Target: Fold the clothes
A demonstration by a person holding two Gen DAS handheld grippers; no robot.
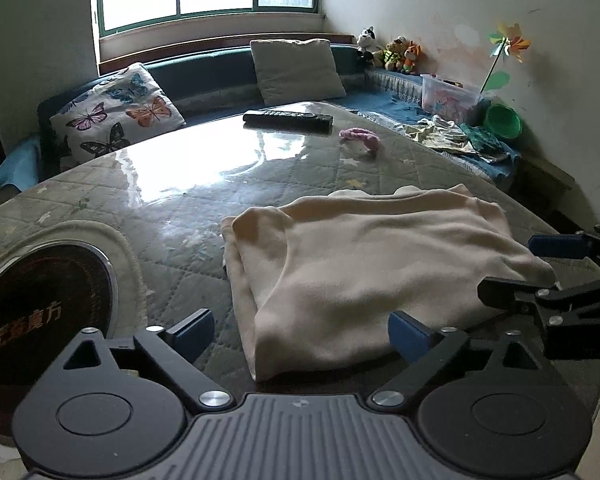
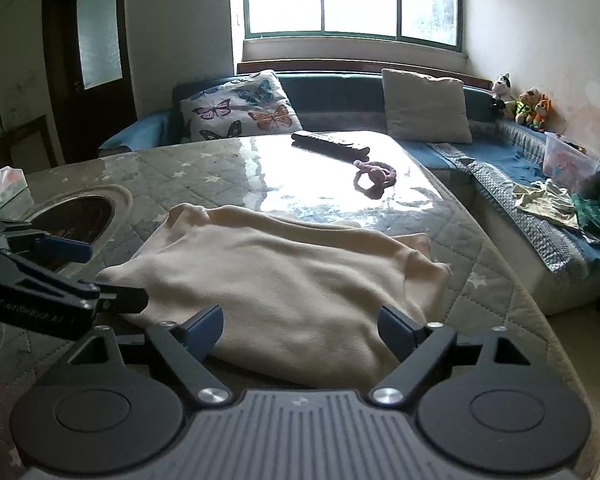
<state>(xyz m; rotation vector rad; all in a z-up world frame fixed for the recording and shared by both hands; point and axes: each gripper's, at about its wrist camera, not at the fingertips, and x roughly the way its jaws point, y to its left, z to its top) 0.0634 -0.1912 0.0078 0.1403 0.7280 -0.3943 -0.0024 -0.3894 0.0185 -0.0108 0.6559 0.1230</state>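
Both grippers sit at the near edge, jaws spread wide and holding nothing: left gripper (image 1: 302, 330) over the near left corner of the cream sweater (image 1: 364, 264), right gripper (image 2: 300, 330) over its near right part. Sweater lies folded into a thick, roughly rectangular bundle on the quilted, glossy-covered worktop (image 1: 172, 184), near the front edge. Looks soft, light, floppy knit; layers will likely slide apart if pinched thin, so best hold is probably the doubled near edge or corners, taking all layers. Cover looks slick, so bundle may skid. Farther back: remote control (image 1: 288, 119), pink hair tie (image 1: 360, 138). Round cooktop (image 1: 44, 308) set in worktop at left. Butterfly cushion (image 1: 116, 116) on sofa behind.
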